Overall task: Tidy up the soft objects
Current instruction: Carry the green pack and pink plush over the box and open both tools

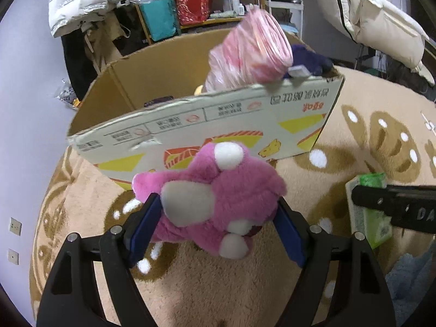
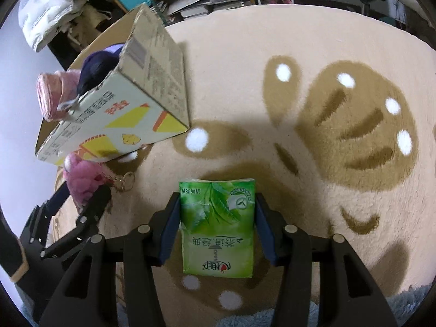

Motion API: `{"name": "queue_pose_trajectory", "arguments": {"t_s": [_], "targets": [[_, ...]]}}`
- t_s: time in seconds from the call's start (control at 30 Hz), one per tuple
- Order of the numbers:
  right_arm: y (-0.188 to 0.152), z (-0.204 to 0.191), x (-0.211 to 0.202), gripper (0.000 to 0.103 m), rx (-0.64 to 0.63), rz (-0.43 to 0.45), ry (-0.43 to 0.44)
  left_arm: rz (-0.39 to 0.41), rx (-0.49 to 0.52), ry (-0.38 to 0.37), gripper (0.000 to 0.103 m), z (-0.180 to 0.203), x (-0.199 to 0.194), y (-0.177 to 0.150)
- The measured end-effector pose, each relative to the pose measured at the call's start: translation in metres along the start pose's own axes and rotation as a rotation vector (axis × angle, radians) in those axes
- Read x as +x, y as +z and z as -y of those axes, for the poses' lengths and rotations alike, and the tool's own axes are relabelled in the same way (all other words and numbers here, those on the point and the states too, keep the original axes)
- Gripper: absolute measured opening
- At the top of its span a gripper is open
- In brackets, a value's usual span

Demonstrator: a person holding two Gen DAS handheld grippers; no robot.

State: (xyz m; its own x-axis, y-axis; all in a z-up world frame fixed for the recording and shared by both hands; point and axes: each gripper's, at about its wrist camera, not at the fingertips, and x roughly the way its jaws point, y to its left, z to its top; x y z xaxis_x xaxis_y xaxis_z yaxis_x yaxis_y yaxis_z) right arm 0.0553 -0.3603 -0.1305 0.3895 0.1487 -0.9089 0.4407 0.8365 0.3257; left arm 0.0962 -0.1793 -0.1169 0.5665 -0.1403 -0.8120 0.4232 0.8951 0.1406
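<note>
My left gripper (image 1: 218,212) is shut on a pink plush bear (image 1: 215,199) with white patches, held above the carpet just in front of the open cardboard box (image 1: 152,81). The box holds a pink striped roll (image 1: 250,51) and a dark purple plush (image 1: 310,60). My right gripper (image 2: 218,218) is shut on a green tissue pack (image 2: 218,226), held over the carpet to the right of the box (image 2: 152,81). The bear (image 2: 81,179) and left gripper (image 2: 90,199) also show in the right wrist view, with a key ring hanging from the bear. The tissue pack (image 1: 370,207) shows at right in the left wrist view.
A beige carpet with brown patterns and white dots (image 2: 327,109) covers the floor. A light blue fluffy cloth (image 1: 408,280) lies at the near right. Shelves with bags and bottles (image 1: 190,2), white jackets (image 1: 81,0) and stacked books (image 2: 212,0) stand behind the box.
</note>
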Motion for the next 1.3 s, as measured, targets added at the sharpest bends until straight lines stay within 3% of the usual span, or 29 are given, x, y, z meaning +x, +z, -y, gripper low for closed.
{"name": "queue_pose_trajectory", "arguments": {"t_s": [0.2,0.7,0.87,1.1,1.3], "targets": [[-0.001,-0.01,-0.007,0.055,-0.044,0.046,0.005,0.031,-0.027,0.021,0.079,-0.008,-0.017,-0.002],[-0.019,-0.073,-0.071,0.055,-0.247,0.313,0.105,0.189,-0.121,0.103,0.079,-0.059,-0.097,0.001],[-0.01,-0.096,-0.101,0.055,-0.291,0.395,0.168,0.235,-0.164,0.131,0.079,-0.083,-0.121,0.018],[0.016,-0.129,-0.124,0.055,-0.34,0.485,0.18,0.327,-0.173,0.153,0.079,-0.103,-0.151,0.056],[0.052,-0.15,-0.128,0.055,-0.387,0.546,0.18,0.365,-0.152,0.152,0.079,-0.11,-0.15,0.083]]}}
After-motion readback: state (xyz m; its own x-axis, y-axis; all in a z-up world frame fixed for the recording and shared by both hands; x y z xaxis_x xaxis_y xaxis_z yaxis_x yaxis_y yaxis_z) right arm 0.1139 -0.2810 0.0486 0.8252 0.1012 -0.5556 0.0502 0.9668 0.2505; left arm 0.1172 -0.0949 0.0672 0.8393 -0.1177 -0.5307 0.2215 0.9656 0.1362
